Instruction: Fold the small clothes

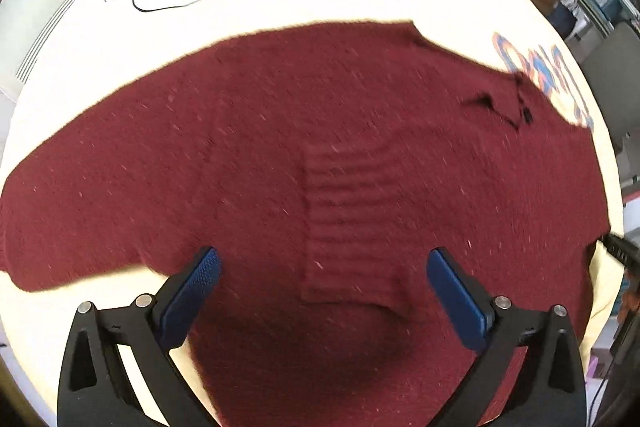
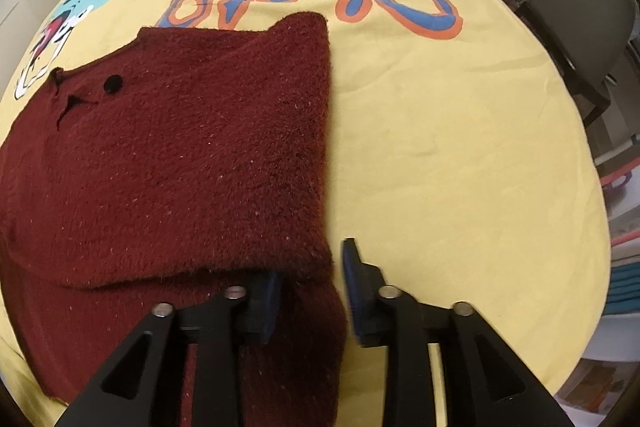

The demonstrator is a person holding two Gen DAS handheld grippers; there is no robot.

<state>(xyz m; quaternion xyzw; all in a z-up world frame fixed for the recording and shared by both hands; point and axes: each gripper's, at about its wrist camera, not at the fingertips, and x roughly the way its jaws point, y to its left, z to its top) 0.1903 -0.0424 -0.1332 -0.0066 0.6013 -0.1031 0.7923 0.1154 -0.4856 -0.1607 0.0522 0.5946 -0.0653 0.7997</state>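
Spread flat across the yellow printed worktop (image 2: pixel 460 147): a small maroon sweater (image 1: pixel 320 155), one side already folded inward, directly under and ahead of the wide-open, empty left gripper (image 1: pixel 322 267). Narrowed, not fully closed, around the folded edge at the near hem: the right gripper (image 2: pixel 310 279). Risks from here: thick knit slipping from that partial pinch, or dragging and undoing the fold.

Sweater (image 2: pixel 168 163) flat on printed tablecloth (image 2: pixel 460 147), chair (image 2: pixel 580 27) beyond the table's far right edge.
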